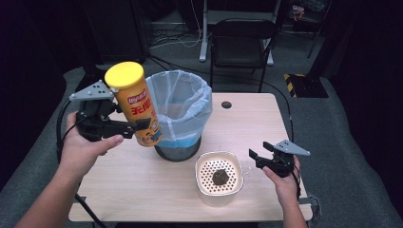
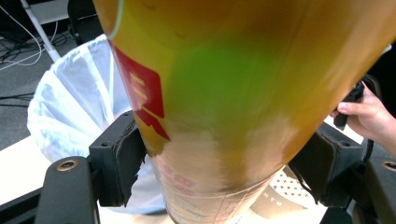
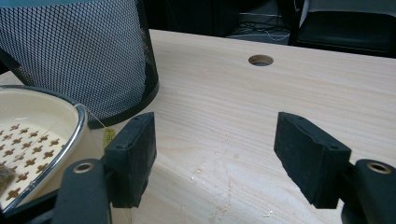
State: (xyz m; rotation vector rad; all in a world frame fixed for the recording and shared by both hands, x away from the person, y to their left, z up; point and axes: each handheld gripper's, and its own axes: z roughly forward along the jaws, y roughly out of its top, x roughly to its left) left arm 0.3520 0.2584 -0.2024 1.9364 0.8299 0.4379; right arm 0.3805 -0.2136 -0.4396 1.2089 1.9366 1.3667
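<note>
My left gripper (image 1: 135, 129) is shut on a tall yellow chip can (image 1: 135, 104) with a yellow lid, held tilted above the table just left of the bin (image 1: 183, 107). In the left gripper view the can (image 2: 233, 93) sits pressed between both black pads (image 2: 128, 158). The bin is black mesh (image 3: 79, 56) lined with a white bag. My right gripper (image 1: 260, 157) rests low at the right of the table, open with nothing between its pads (image 3: 135, 154). Beside it stands a cream bowl (image 1: 202, 164) with a perforated insert and a dark lump on it.
The wooden table (image 1: 252, 123) has a round cable hole (image 1: 226, 104) behind the bin. A black chair (image 1: 242, 42) stands beyond the far edge, with cables on the grey floor. The bowl's rim (image 3: 77, 126) lies close to the right gripper's left jaw.
</note>
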